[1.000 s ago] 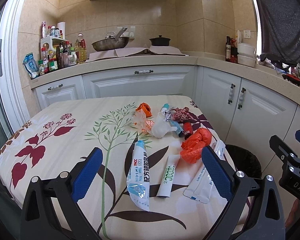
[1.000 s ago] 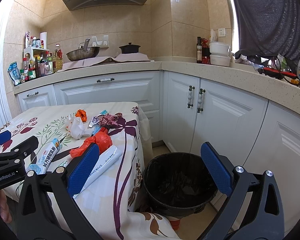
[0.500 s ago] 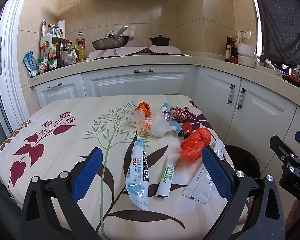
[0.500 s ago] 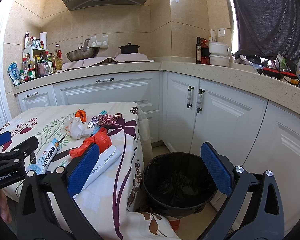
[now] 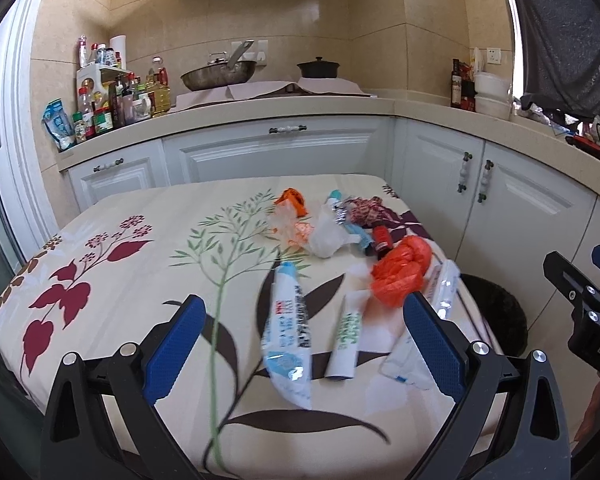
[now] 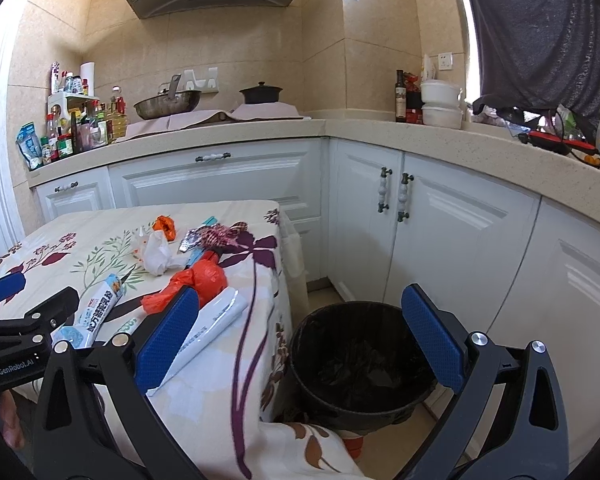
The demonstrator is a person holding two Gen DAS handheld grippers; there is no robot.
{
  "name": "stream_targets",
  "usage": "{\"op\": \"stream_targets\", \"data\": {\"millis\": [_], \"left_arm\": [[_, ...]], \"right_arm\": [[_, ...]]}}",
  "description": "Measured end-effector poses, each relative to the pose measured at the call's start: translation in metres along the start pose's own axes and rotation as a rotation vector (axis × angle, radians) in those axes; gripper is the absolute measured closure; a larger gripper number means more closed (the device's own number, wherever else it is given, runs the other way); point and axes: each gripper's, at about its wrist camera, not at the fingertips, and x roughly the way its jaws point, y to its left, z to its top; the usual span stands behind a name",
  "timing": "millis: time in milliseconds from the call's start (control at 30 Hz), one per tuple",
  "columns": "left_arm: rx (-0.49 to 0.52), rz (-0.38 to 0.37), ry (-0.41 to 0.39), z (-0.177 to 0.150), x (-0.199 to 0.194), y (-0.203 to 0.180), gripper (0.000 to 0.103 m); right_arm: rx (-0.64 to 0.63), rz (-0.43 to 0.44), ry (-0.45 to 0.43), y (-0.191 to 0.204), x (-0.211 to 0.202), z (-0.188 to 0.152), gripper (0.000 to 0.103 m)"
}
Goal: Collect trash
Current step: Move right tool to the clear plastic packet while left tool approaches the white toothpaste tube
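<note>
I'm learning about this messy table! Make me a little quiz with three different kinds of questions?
1. True or false: the black trash bin stands on the floor beside the table.
2. Which lies nearer the bin: A) the orange plastic bag or B) the blue-and-white toothpaste tube?
3. Fill in: the left gripper and the right gripper are both ____, holding nothing.

Key: 1 true; 2 A; 3 open.
</note>
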Motion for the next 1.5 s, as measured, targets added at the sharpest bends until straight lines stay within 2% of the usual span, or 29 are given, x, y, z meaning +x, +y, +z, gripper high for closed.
{"op": "stream_targets", "data": {"millis": [267,500,767,833,933,1233,1333,1433,1467,1500], "left_arm": [[-0.013,0.052,0.027,-0.011,0.003,0.027,0.007],[-0.040,0.081,0.058,-0.024,0.010,0.048,0.007],[-0.054,0.067,0.085,-0.030,0.018,0.054,0.007],[-0.062,0.060,0.088,-0.030,0.020,0.054,0.007],[-0.066,0.053,0.090,-0.031,0.023,0.053,0.007],[-0.050,0.039,0.100,-0.031,0.026,0.043,0.007],[-0.048,0.037,0.103,-0.029,0.027,0.041,0.007],[-0.044,0.032,0.101,-0.029,0.028,0.038,0.007],[-0.042,0.032,0.099,-0.029,0.028,0.037,0.007],[-0.040,0.032,0.099,-0.029,0.028,0.037,0.007]], "right_arm": [[-0.035,0.079,0.036,0.040,0.017,-0.015,0.004],[-0.057,0.107,0.092,0.073,0.039,-0.033,0.004],[-0.093,0.068,0.175,0.095,0.063,-0.051,0.004],[-0.116,0.049,0.153,0.098,0.060,-0.050,0.004],[-0.139,0.032,0.169,0.096,0.062,-0.052,0.005],[-0.083,0.002,0.195,0.066,0.059,-0.056,0.007],[-0.041,0.039,0.187,0.063,0.054,-0.051,0.010],[-0.066,0.072,0.176,0.074,0.053,-0.050,0.011],[-0.074,0.078,0.181,0.077,0.055,-0.050,0.013],[-0.080,0.089,0.193,0.080,0.058,-0.051,0.022]]}}
